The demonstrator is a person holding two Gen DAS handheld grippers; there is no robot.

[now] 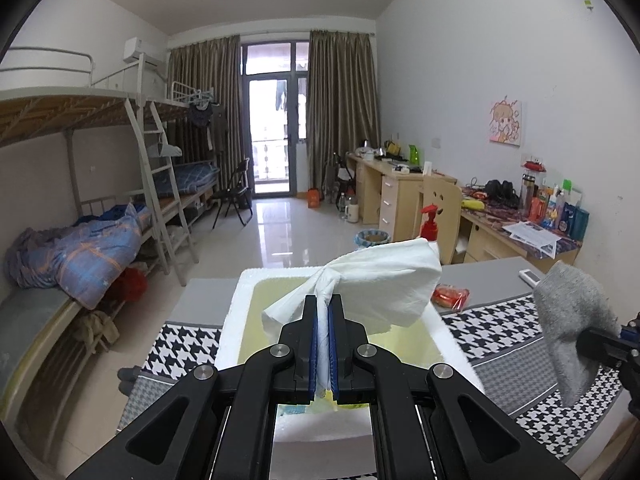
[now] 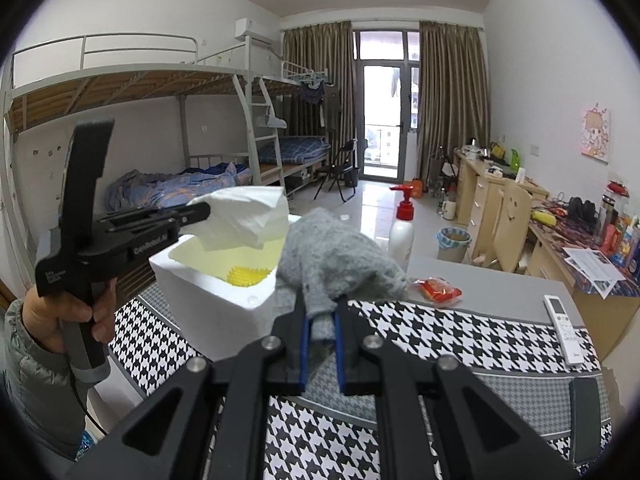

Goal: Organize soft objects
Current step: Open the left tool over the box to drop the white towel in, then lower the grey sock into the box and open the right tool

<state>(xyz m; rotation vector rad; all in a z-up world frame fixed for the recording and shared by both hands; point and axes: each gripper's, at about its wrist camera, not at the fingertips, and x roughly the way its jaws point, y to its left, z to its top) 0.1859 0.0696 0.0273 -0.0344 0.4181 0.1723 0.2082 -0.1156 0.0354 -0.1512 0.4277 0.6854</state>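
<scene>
My left gripper (image 1: pixel 324 312) is shut on a white paper tissue (image 1: pixel 372 280), which hangs over the open white foam box (image 1: pixel 240 312). From the right wrist view the same left gripper (image 2: pixel 204 210) holds the tissue (image 2: pixel 244 216) above the box (image 2: pixel 212 308), with a hand gripping its handle. My right gripper (image 2: pixel 320 312) is shut on a grey knitted cloth (image 2: pixel 336 260), held in the air just right of the box. That grey cloth (image 1: pixel 572 320) shows at the right edge of the left wrist view. A yellow spiky thing (image 2: pixel 244 274) lies inside the box.
The box stands on a table with a houndstooth cover (image 2: pixel 460 340). A red snack packet (image 2: pixel 440 290), a white remote (image 2: pixel 564 324) and a red-topped pump bottle (image 2: pixel 402 228) are on it. A dark phone-like slab (image 2: pixel 588 420) lies near the right edge. Desks, a chair and bunk beds stand beyond.
</scene>
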